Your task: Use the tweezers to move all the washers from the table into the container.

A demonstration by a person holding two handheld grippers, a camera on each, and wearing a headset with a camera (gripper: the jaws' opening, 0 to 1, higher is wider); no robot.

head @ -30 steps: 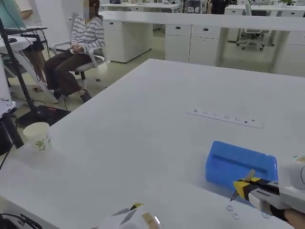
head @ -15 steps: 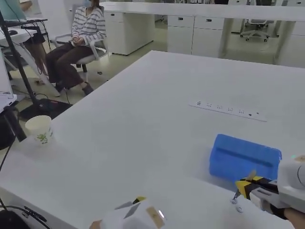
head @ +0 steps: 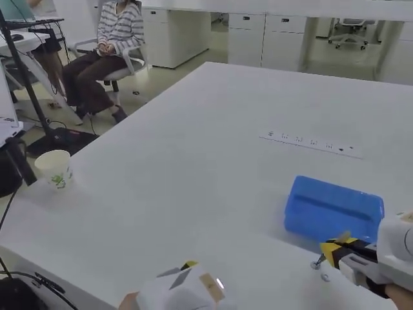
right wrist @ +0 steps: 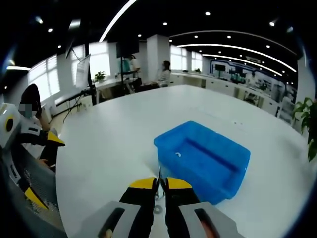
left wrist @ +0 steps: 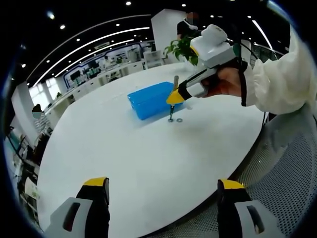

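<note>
A blue container stands on the white table, with one washer lying inside it. My right gripper is shut on thin metal tweezers at the container's near side. The tweezer tips point down at a small washer on the table, and a second washer lies just beside it. I cannot tell whether the tips grip the washer. Another washer shows below my right gripper. My left gripper is open and empty, low at the table's near edge.
A paper cup stands near the table's left edge. A white power strip lies beyond the container. A person sits on a chair far left, past the table. A potted plant stands behind the right gripper.
The head camera has tilted, shifting the whole picture. My right gripper with the tweezers stays at the container's near side over the washers. The left gripper keeps low at the table edge.
</note>
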